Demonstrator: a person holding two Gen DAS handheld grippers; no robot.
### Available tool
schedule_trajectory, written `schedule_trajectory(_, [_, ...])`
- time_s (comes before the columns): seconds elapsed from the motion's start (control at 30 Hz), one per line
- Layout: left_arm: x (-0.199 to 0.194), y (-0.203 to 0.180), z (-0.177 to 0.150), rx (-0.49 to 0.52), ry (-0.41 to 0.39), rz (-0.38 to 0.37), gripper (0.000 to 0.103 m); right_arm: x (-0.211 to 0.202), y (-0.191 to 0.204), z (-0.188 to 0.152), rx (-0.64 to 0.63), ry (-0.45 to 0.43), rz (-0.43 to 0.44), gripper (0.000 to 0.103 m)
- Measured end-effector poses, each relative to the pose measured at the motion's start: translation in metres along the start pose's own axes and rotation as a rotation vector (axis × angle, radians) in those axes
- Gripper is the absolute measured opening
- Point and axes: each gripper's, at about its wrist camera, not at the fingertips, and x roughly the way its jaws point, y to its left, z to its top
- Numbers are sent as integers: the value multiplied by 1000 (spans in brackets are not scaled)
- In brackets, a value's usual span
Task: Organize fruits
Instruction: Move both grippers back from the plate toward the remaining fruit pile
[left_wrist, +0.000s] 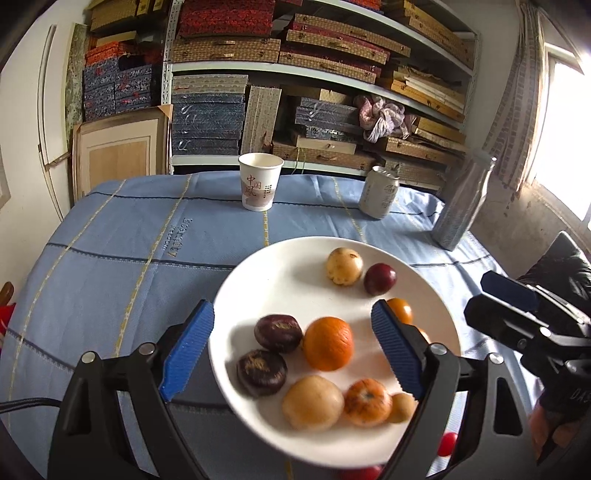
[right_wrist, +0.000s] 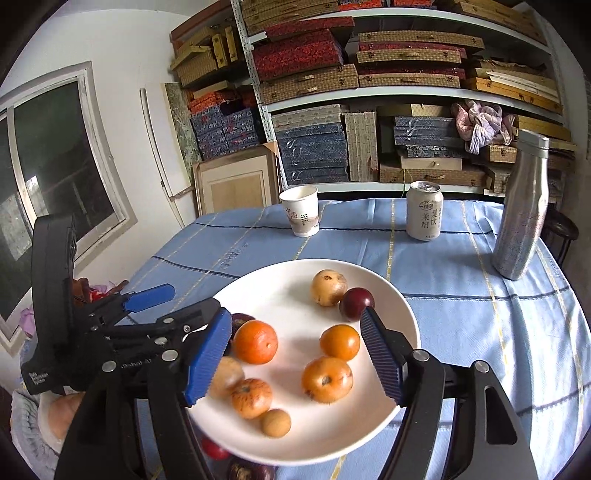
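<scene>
A white plate (left_wrist: 280, 280) lay on the near part of the desk (left_wrist: 110, 258), which was covered with a blue checked cloth. On the plate sat several fruits: an orange one (left_wrist: 328, 343) near the middle, two dark purple ones (left_wrist: 277, 332) to its left, pale yellow ones (left_wrist: 344, 266) and a small dark red one (left_wrist: 380, 278) toward the far side. The left gripper (left_wrist: 291, 354) hovered over the plate, tilted downward, its blue pads spread wide with nothing between them touching. The right gripper (right_wrist: 295, 358) hung likewise above the plate, jaws wide and empty. Farther back stood a paper cup (left_wrist: 259, 186), a can (left_wrist: 379, 192) and a silver bottle (left_wrist: 461, 203) at the right. Shelves of boxes (left_wrist: 295, 55) filled the wall behind.
</scene>
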Motion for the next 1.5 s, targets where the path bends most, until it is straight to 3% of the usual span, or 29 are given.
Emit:
schedule_trajectory(0.23, [-35, -26, -34, 77, -28, 21, 85, -30, -4, -28, 27, 8, 25, 80])
schedule_trajectory(0.5, [-73, -25, -79, 77, -27, 47, 95, -58, -7, -65, 52, 16, 45, 81])
schedule_trajectory(0.83, [-114, -31, -134, 129, -23, 87, 98, -101, -4, -113, 5, 5, 22, 93])
schedule_trajectory(1.07, [-128, -26, -162, 126, 19, 53, 98, -113, -8, -140, 34, 48, 50, 94])
schedule_trajectory(1.27, [-131, -23, -167, 104, 47, 25, 98, -113, -7, -147, 40, 82, 66, 94])
schedule_trajectory(1.5, [-130, -37, -179, 173, 107, -52, 98, -113, 9, -154, -34, 109, 81, 94])
